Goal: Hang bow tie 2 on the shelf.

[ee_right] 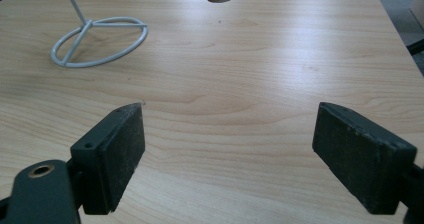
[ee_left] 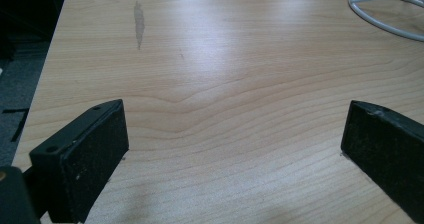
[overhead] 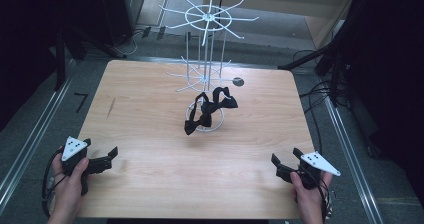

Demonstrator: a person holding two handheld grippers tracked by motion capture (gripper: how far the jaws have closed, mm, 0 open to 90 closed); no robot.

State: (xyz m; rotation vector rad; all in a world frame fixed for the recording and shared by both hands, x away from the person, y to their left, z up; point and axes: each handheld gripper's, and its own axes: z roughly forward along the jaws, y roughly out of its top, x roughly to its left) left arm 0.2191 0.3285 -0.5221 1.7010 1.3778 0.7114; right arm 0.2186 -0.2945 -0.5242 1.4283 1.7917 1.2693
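From above, black bow ties (overhead: 210, 109) hang on the rack (overhead: 205, 49); both claws (ee_left: 235, 149) (ee_right: 230, 154) gape empty.

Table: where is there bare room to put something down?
Bare wood lies between the left gripper and the right gripper, and along the table left of the wire rack. Crowded: the rack's foot, with black bow ties.

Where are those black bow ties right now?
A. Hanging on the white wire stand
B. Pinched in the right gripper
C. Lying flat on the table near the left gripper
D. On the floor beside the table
A: in the high view the black bow ties hang from the lower arms of the white wire stand, while the left gripper and right gripper sit open near the table's front edge.
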